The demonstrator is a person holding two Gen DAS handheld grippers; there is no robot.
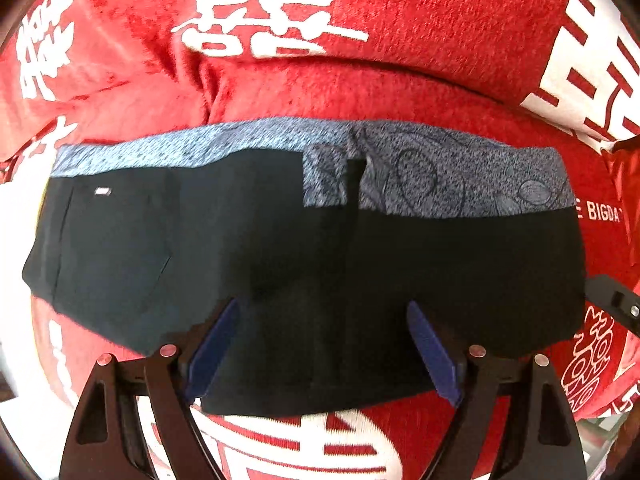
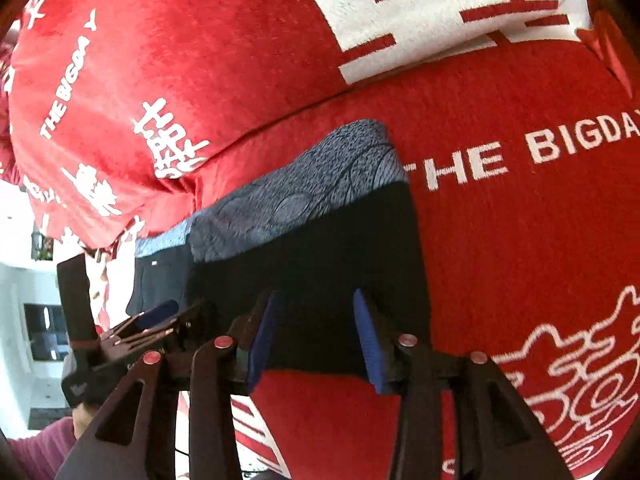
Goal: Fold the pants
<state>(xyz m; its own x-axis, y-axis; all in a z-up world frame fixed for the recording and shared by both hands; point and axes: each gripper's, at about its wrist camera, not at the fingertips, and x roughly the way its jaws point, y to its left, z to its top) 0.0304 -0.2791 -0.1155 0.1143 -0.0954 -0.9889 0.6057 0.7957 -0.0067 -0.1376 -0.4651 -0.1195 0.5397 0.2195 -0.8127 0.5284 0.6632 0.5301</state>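
Black pants point(image 1: 360, 260) lie folded into a wide, flat bundle on a red blanket, the grey-blue patterned waistband point(image 1: 440, 176) along the far edge. My left gripper point(image 1: 322, 306) points down over the near middle of the bundle, open, its blue pads far apart and gripping nothing. In the right wrist view my right gripper point(image 2: 316, 296) is open over the near right end of the pants point(image 2: 340, 240), with black cloth showing between its pads but not pinched. The left gripper's blue pad point(image 2: 160, 310) shows further left.
The red blanket point(image 1: 400, 80) with white characters covers the whole surface. A red cushion point(image 2: 160, 60) rises just behind the pants. A person's sleeve point(image 2: 44, 440) is at the lower left, with a bright room beyond that edge.
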